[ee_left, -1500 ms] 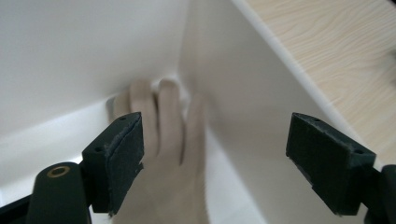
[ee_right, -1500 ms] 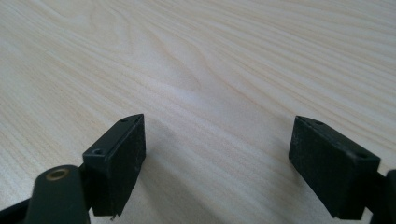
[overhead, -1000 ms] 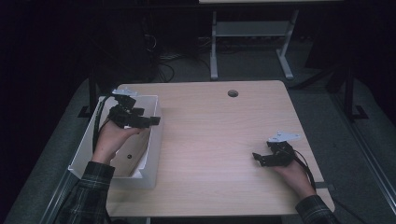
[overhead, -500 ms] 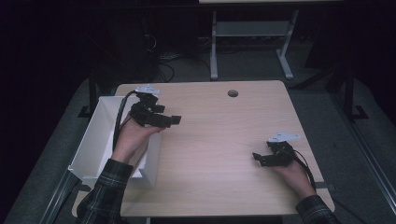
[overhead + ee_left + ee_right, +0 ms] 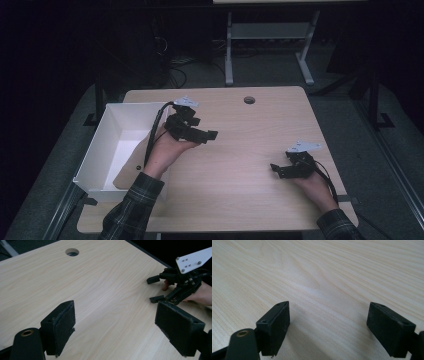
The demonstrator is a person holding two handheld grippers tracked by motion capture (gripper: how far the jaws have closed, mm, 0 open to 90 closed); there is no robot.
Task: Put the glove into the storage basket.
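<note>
Right gripper [image 5: 278,170]: near table edge, unmoved, jaws wide apart, nothing between | Left gripper [image 5: 209,136]: has swung out of the white bin [image 5: 95,150] over bare wooden table [image 5: 250,145], jaws spread, empty | Bin: at table's left edge, nearest thing to left gripper | Judgement: drop-off likely done, hand returning | Far: cable hole [image 5: 249,100].

Light wood-grain table [image 5: 240,150], round cable hole [image 5: 249,100] at upper centre, white open box [image 5: 112,145] at left edge
</note>
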